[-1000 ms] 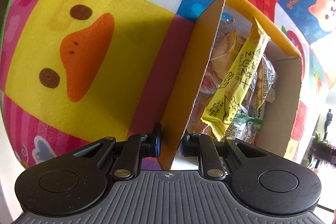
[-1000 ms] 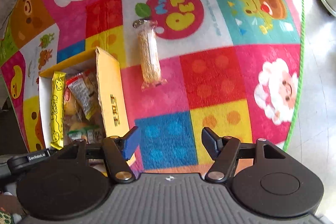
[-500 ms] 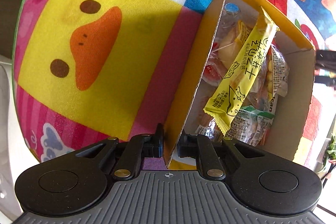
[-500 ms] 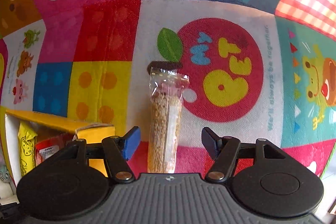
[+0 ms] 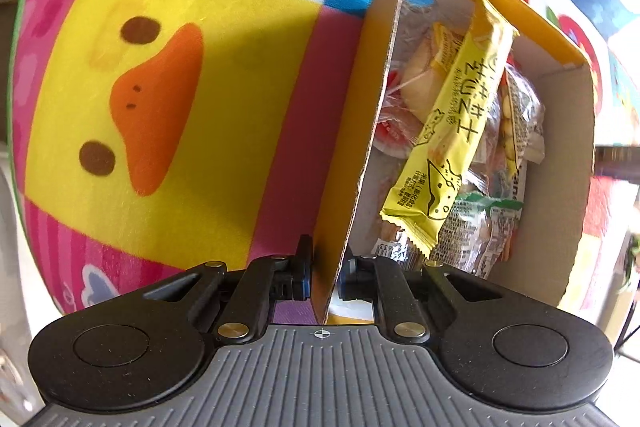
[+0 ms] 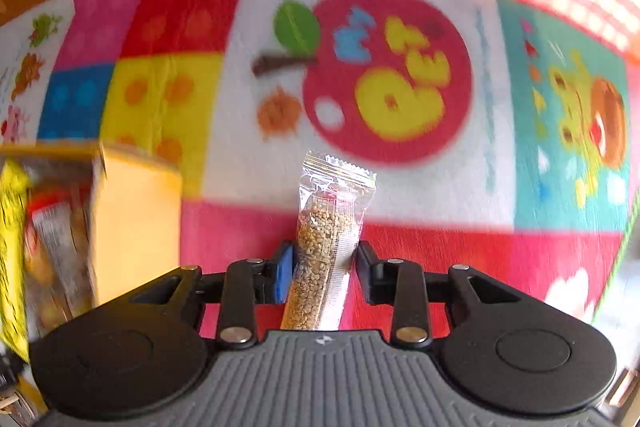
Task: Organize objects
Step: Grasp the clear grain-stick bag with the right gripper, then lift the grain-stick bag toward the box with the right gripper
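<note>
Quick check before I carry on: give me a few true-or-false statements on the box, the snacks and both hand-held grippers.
1. The left hand-held gripper clamps the yellow box's wall. True.
2. The box is empty. False: snack packets fill it, with a yellow cheese stick on top.
3. The right hand-held gripper has a clear sesame bar packet between its closing jaws. True.
4. The sesame bar packet lies inside the box. False: it is outside, over the play mat.

A clear-wrapped grain bar (image 6: 326, 247) stands lengthwise between two closing pads, crimped end up. Beside it sits an open yellow cardboard box (image 5: 352, 131) – crowded with packets, a yellow cheese stick (image 5: 452, 131) leaning topmost
</note>
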`<state>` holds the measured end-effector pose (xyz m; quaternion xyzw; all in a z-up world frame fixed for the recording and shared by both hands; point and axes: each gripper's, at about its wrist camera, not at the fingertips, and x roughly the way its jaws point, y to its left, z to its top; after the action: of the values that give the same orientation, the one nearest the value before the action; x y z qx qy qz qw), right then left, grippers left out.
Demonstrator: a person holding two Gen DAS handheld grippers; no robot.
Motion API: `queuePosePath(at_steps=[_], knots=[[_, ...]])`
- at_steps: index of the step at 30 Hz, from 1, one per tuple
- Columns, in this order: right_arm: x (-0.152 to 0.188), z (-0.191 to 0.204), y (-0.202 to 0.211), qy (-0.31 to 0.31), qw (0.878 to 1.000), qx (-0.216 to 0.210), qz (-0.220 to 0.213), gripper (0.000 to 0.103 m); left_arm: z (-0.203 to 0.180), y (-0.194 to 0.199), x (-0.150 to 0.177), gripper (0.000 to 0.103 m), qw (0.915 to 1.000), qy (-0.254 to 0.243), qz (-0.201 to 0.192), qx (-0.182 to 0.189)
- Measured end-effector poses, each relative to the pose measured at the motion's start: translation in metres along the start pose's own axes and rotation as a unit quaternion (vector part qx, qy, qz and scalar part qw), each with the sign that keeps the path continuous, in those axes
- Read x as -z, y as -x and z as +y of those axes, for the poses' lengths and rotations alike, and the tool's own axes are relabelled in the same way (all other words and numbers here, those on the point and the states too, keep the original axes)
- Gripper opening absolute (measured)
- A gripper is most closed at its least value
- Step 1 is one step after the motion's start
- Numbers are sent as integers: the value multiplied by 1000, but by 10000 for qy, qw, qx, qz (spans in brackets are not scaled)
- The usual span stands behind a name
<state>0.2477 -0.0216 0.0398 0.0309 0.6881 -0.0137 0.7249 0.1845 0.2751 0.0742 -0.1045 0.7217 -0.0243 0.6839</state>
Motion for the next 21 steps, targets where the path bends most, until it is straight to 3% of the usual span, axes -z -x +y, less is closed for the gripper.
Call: queuePosePath(at_steps=[9, 16, 21], knots=[[114, 11, 8, -783, 9957, 152, 479, 32, 5, -9, -10, 15, 9990, -312, 120, 290], [154, 27, 27, -1149, 9931, 33, 247, 32, 6, -13, -31, 17, 9977, -426, 65, 516], [181, 14, 51, -1445, 9894, 157, 8, 34, 4, -11, -38, 17, 9965, -613, -29, 565]])
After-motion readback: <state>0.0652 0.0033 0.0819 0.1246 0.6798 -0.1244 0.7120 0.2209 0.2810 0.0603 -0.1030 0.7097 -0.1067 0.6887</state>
